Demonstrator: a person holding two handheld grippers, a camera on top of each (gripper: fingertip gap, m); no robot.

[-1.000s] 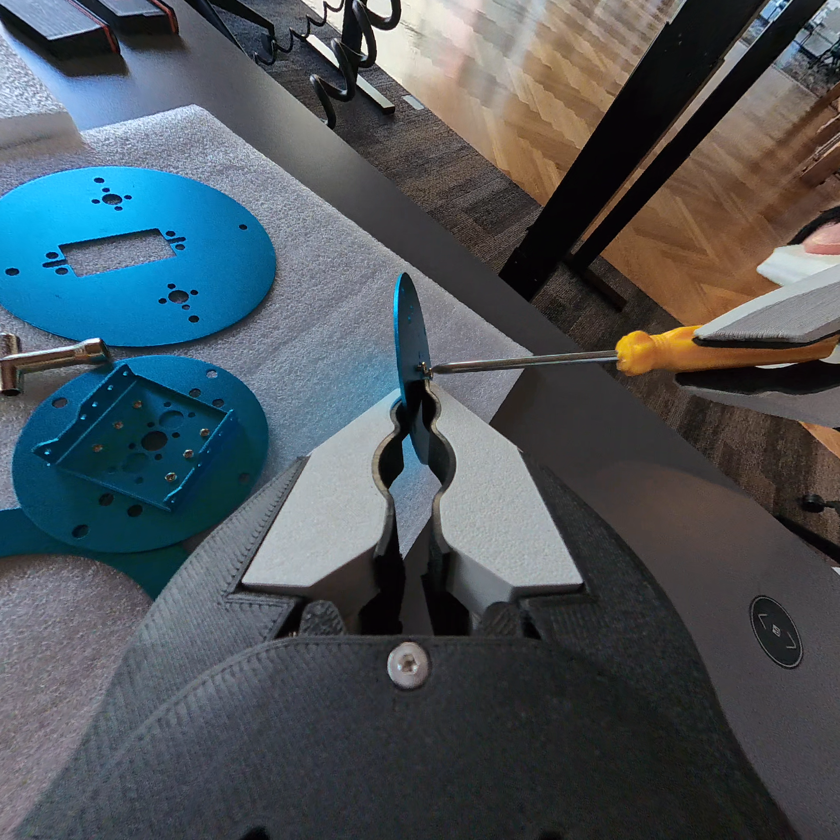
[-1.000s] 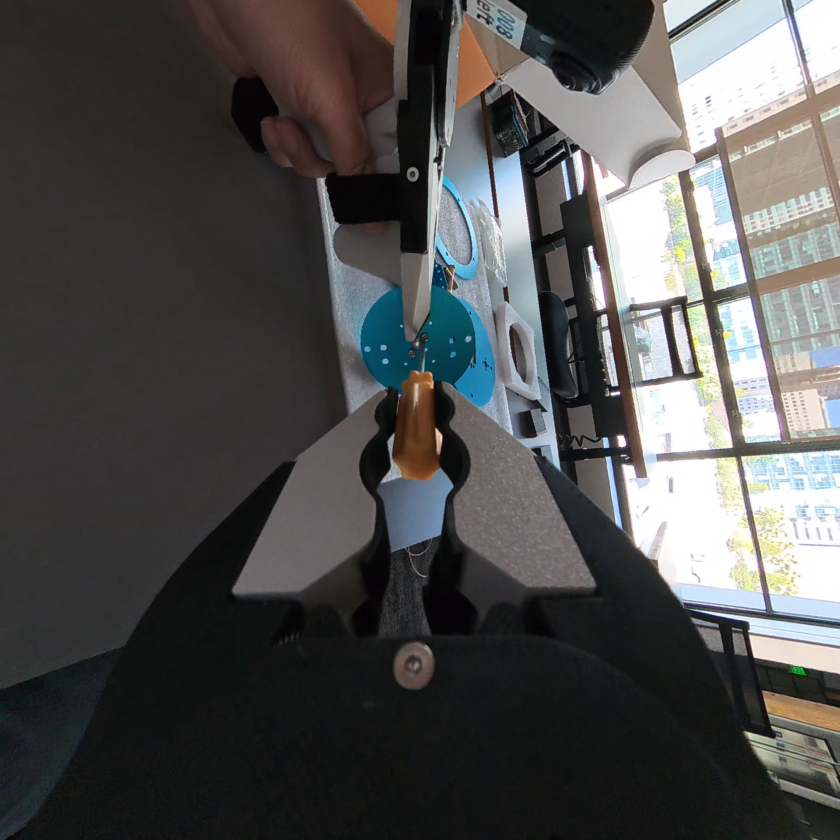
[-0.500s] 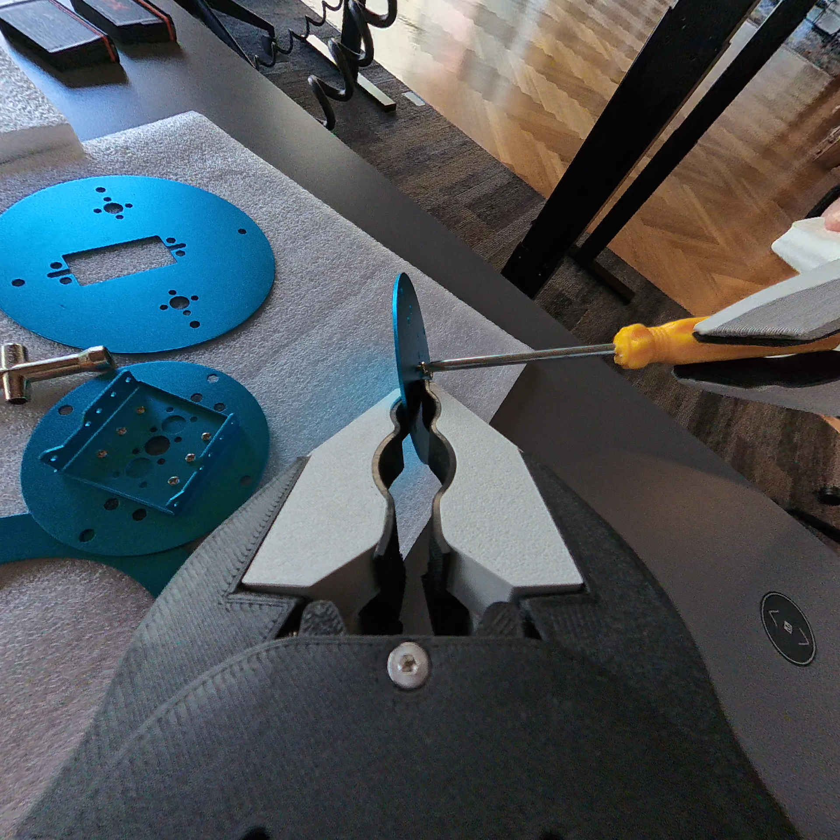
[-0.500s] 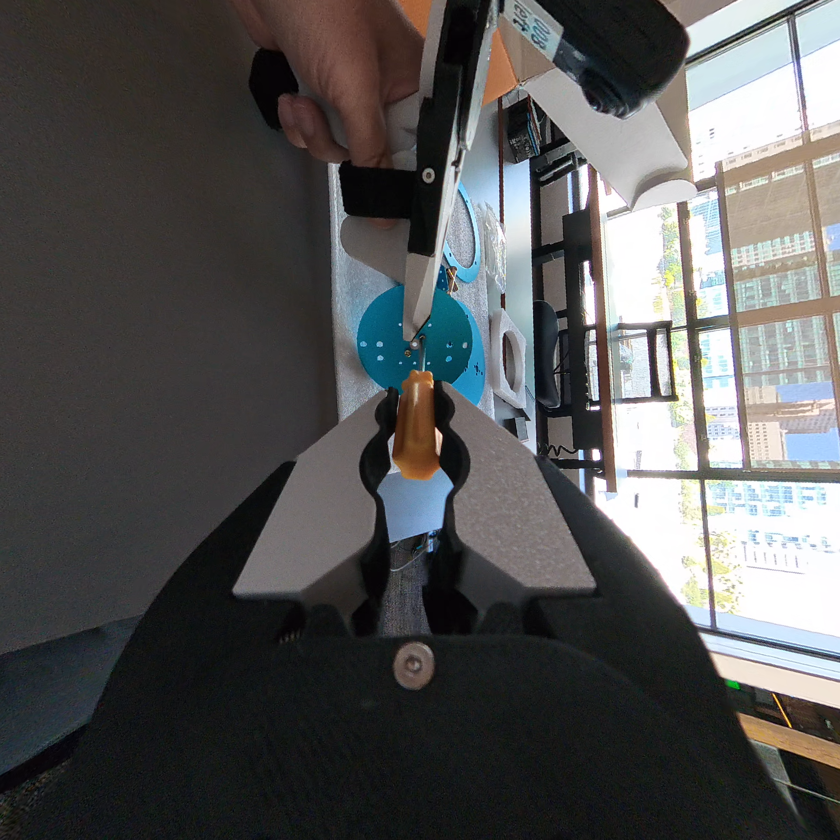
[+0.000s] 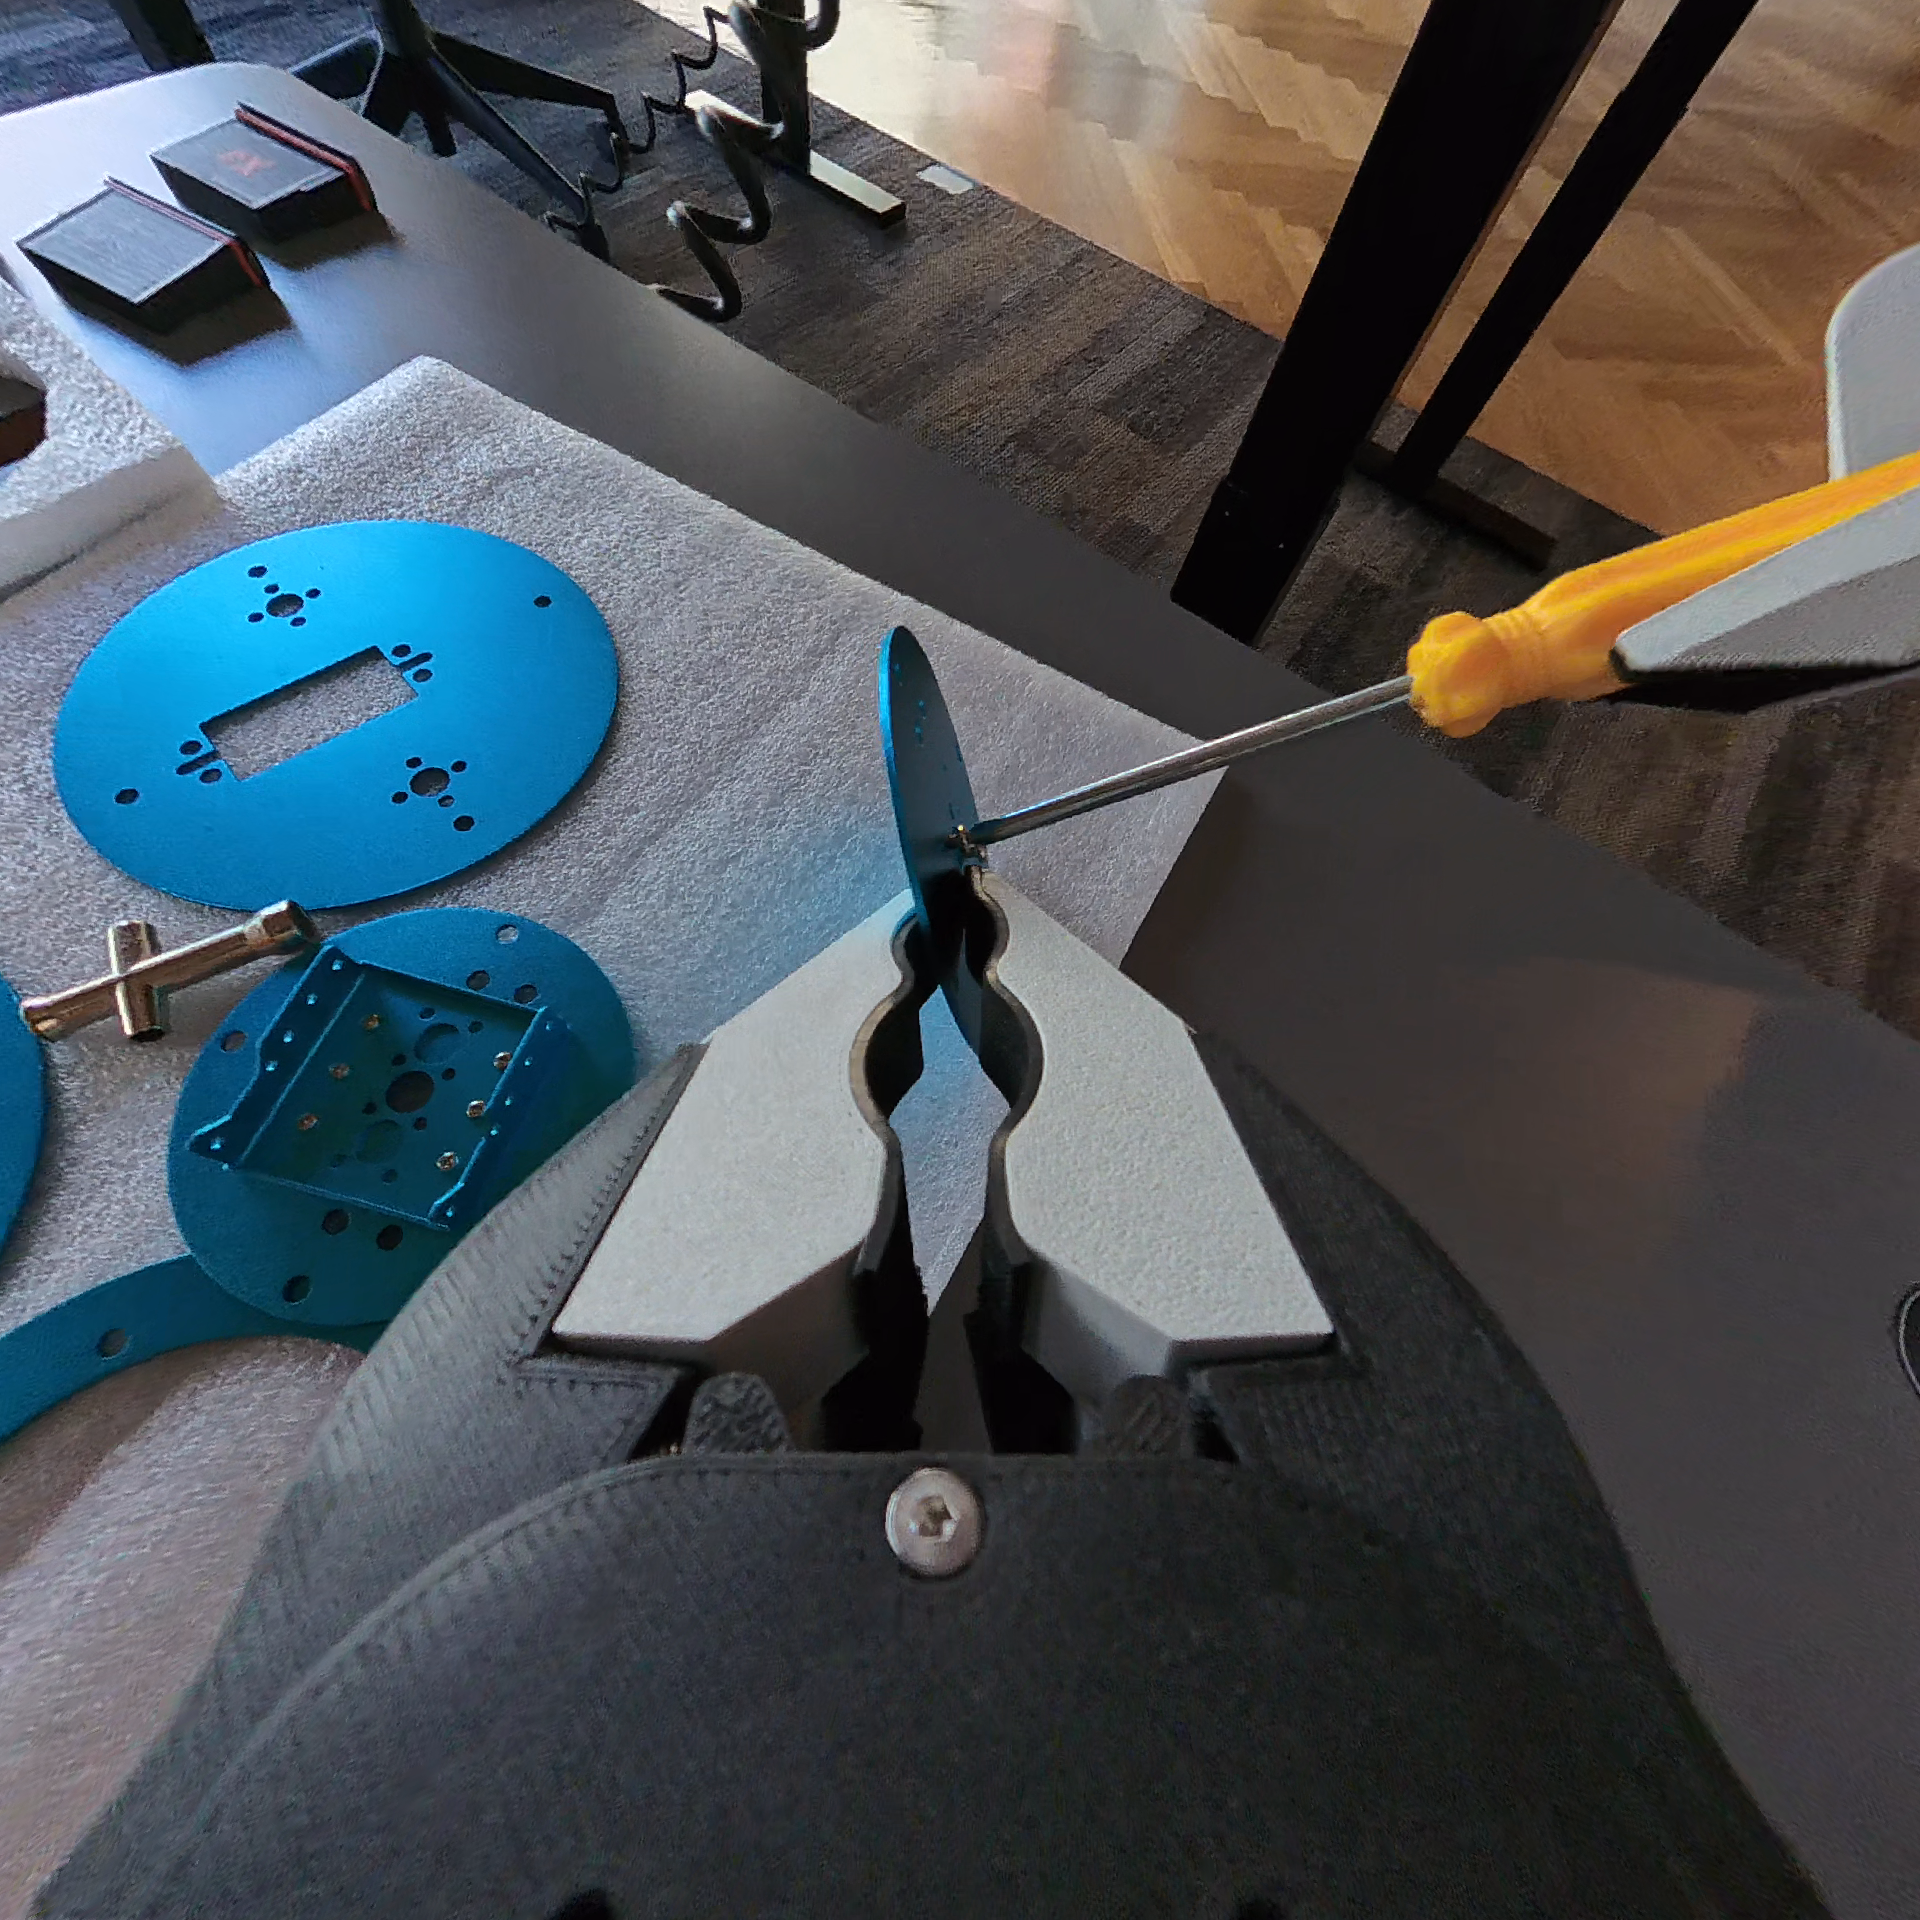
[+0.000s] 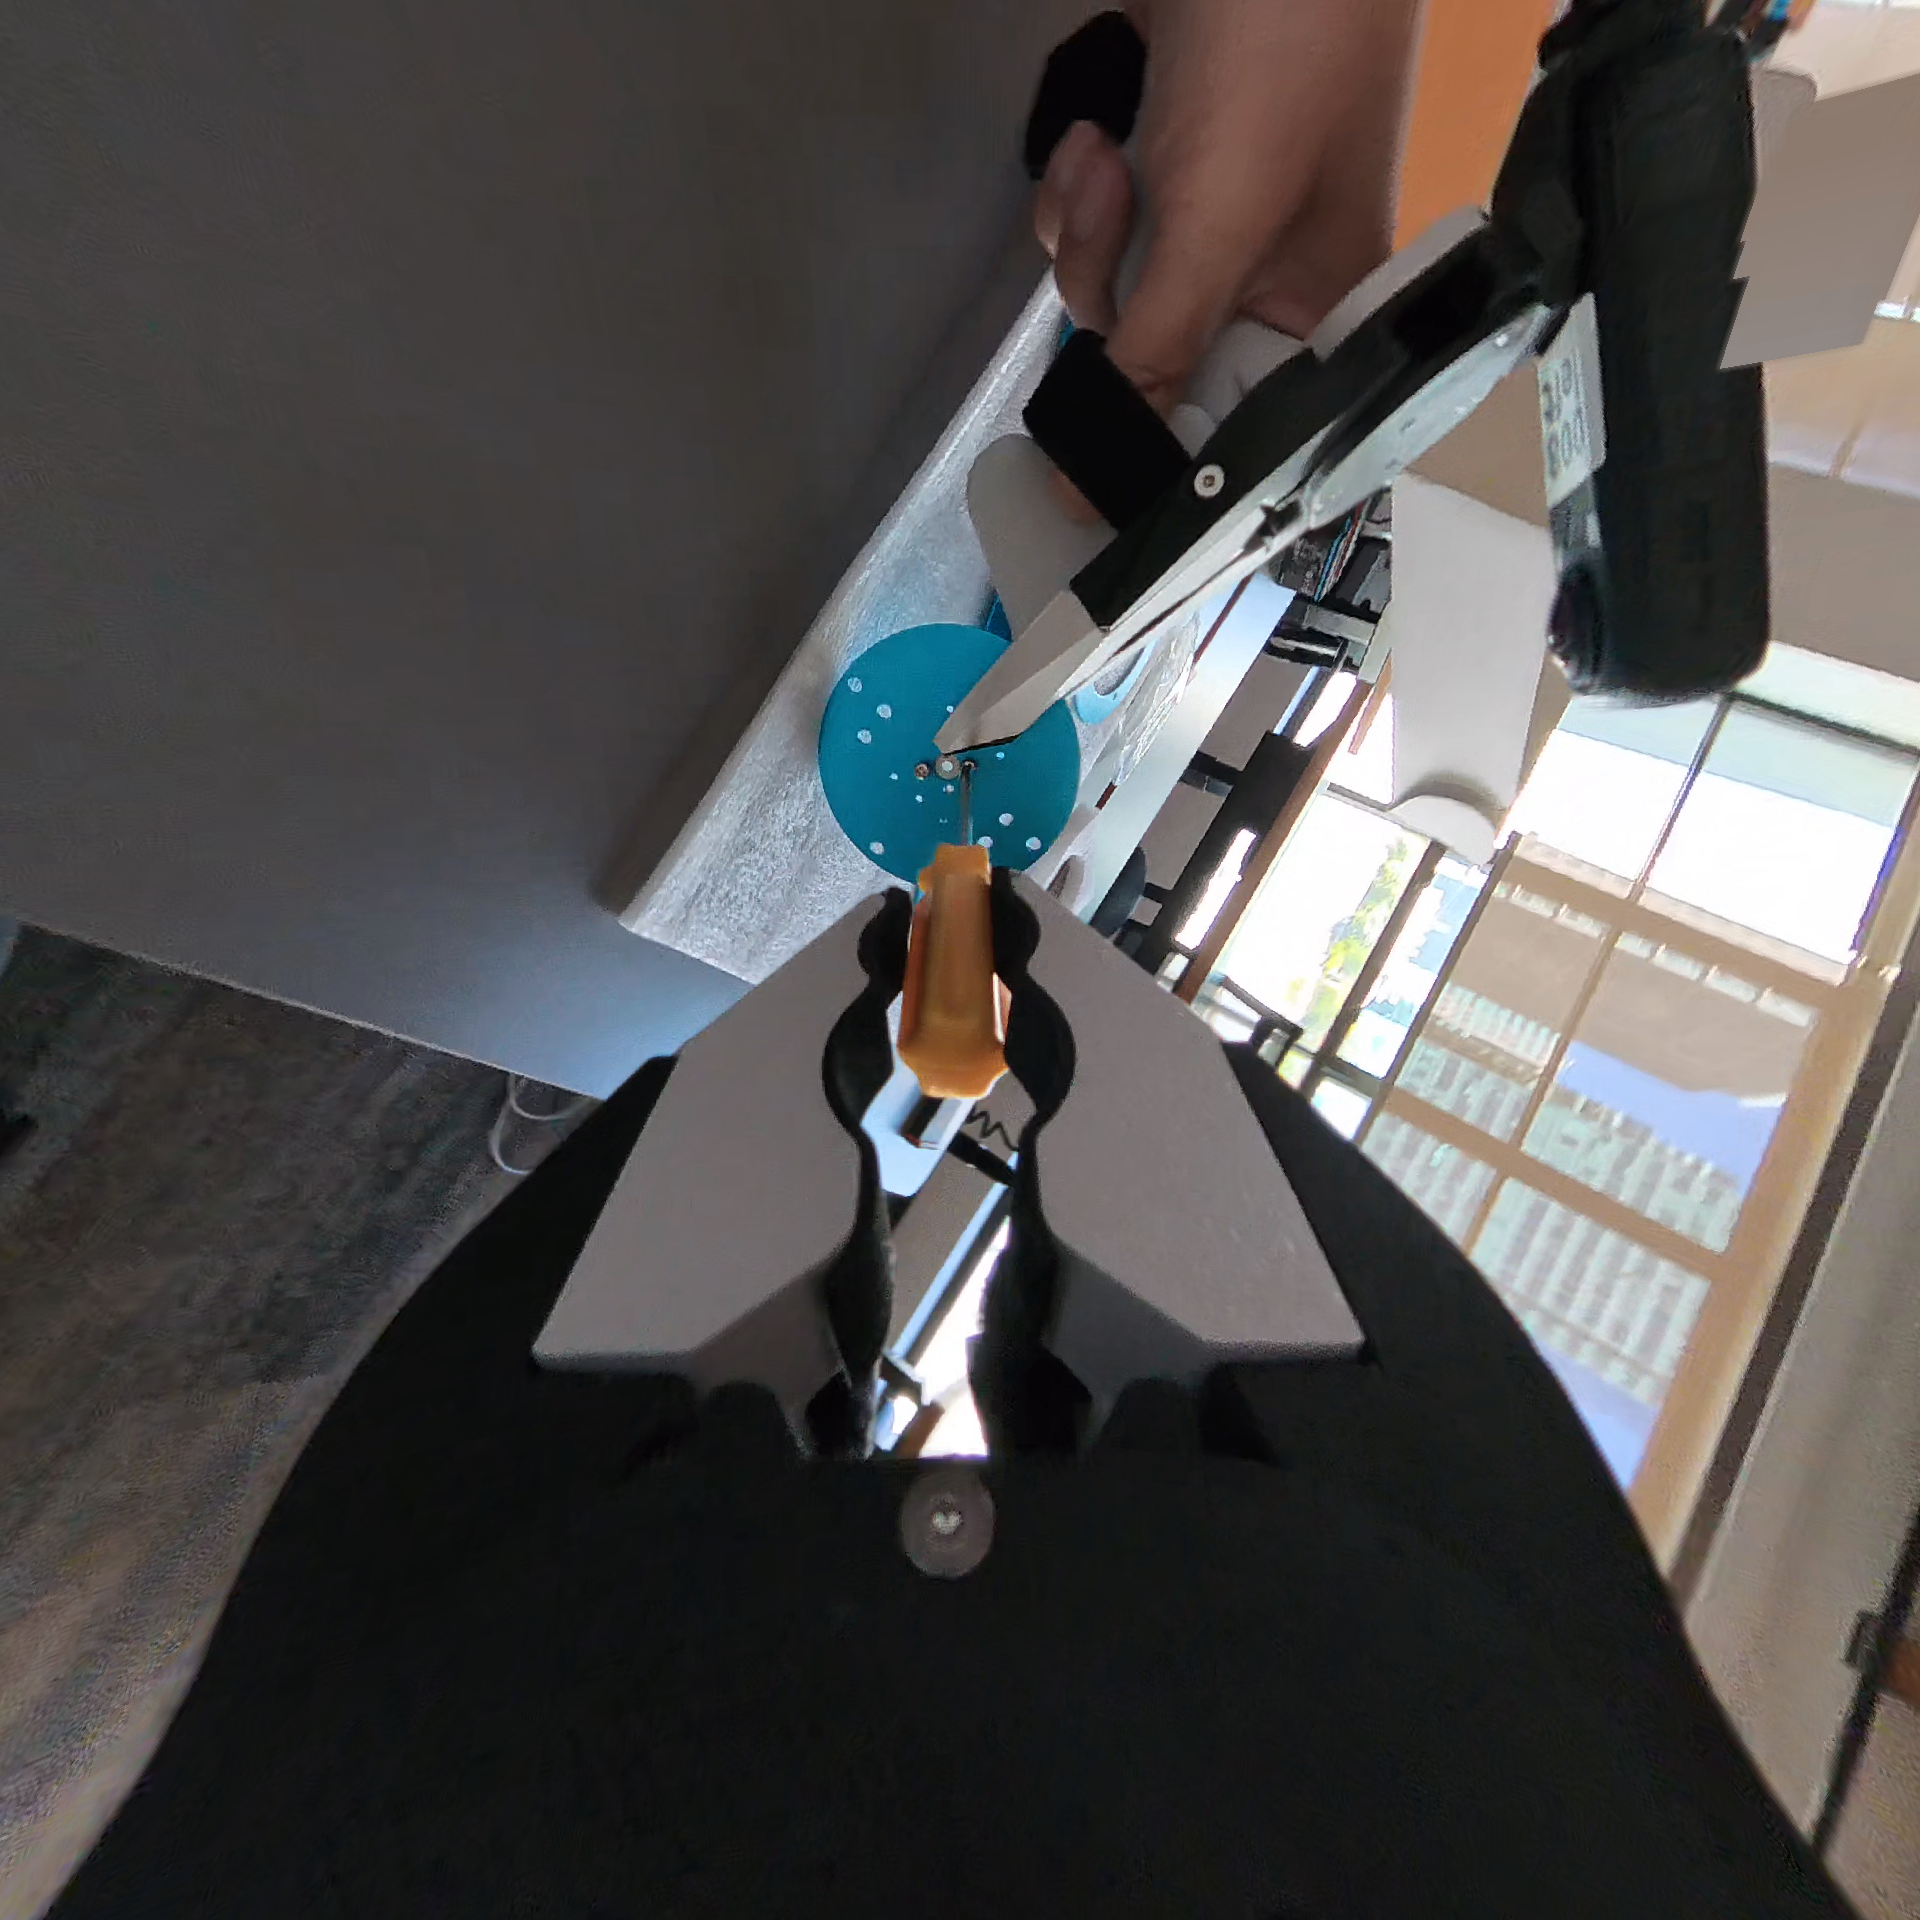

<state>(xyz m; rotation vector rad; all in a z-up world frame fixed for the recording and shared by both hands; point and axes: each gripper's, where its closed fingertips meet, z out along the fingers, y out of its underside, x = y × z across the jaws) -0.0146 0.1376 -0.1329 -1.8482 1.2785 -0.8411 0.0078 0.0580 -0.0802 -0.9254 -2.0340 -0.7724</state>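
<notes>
At frame centre the left gripper (image 5: pixel 948 914) clamps a small blue disc (image 5: pixel 925 769) on edge. The right gripper (image 6: pixel 951 914) grips a yellow-handled screwdriver (image 6: pixel 951 997), its tip on a screw (image 5: pixel 971 834) in the disc. A red mark on the upper-left black box (image 5: pixel 260 177) is unreadable.

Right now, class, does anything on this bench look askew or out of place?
One small blue disc stands on edge, pinched in the left gripper, while the other blue plates lie flat on the foam sheet. The orange-handled screwdriver in the right gripper touches its face. Nothing looks spilled or damaged.
</notes>
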